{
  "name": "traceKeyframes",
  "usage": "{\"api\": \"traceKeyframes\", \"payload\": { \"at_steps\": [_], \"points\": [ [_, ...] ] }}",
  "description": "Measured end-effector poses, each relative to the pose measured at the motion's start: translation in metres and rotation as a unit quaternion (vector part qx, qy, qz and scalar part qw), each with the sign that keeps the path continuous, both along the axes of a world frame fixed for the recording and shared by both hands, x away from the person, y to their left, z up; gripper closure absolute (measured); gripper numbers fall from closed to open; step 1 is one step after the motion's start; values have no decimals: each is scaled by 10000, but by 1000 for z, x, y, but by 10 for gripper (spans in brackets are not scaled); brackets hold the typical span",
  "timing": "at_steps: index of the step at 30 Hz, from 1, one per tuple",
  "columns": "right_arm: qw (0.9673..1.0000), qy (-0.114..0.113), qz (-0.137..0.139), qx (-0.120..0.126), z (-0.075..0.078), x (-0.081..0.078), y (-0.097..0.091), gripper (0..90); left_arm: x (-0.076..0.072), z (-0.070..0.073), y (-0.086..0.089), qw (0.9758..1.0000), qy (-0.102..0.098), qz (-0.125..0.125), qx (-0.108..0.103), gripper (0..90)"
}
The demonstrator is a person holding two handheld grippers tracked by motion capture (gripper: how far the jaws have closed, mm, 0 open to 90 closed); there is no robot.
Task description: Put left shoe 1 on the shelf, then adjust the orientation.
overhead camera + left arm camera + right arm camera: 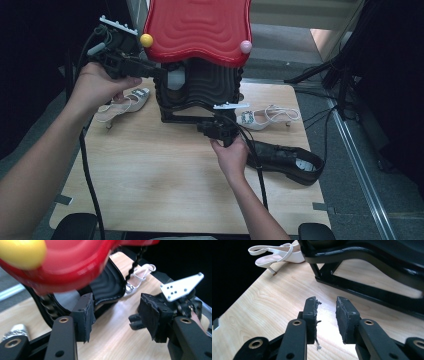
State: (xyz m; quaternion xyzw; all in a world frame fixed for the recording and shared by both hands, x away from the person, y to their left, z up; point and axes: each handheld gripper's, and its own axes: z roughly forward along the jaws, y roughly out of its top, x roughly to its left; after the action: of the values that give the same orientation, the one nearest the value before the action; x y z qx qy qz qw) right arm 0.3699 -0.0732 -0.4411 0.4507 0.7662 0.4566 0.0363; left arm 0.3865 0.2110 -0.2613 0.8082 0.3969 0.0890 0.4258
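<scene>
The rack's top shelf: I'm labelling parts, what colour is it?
Red, with a rippled surface; the top shelf shows best in the high view.

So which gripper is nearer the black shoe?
Right. The right gripper sits just left of the black shoe, beside its toe; the left gripper is up by the red-topped rack, far across the table.

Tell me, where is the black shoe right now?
In the high view the black shoe lies at the table's right edge, beside the person's right hand, just in front of a white sandal.
</scene>
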Motion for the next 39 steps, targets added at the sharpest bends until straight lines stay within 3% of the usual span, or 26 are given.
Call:
{"api": "traceKeyframes", "payload": {
  "at_steps": [10, 12, 19, 20, 30, 39],
  "points": [
    [9992, 208, 327, -82, -3, -7, -25, 598, -9, -37, -7, 9998, 149, -149, 68, 431],
    [9991, 151, 384, -6, -3, -8, -31, 596, -11, -44, -7, 9996, 191, -197, 27, 432],
    [9987, 207, 430, -171, -4, -15, -46, 608, -18, -69, -9, 9991, 330, -265, -22, 432],
    [9985, 248, 428, -254, -3, -16, -50, 632, -17, -77, -9, 9985, 452, -274, -119, 432],
    [9975, 247, 548, -375, 1, -19, -71, 633, -21, -110, -13, 9977, 618, -280, -59, 451],
    [9973, 350, 478, -440, -8, -25, -95, 643, -28, -140, -20, 9970, 741, -227, -86, 461]
  ]
}}
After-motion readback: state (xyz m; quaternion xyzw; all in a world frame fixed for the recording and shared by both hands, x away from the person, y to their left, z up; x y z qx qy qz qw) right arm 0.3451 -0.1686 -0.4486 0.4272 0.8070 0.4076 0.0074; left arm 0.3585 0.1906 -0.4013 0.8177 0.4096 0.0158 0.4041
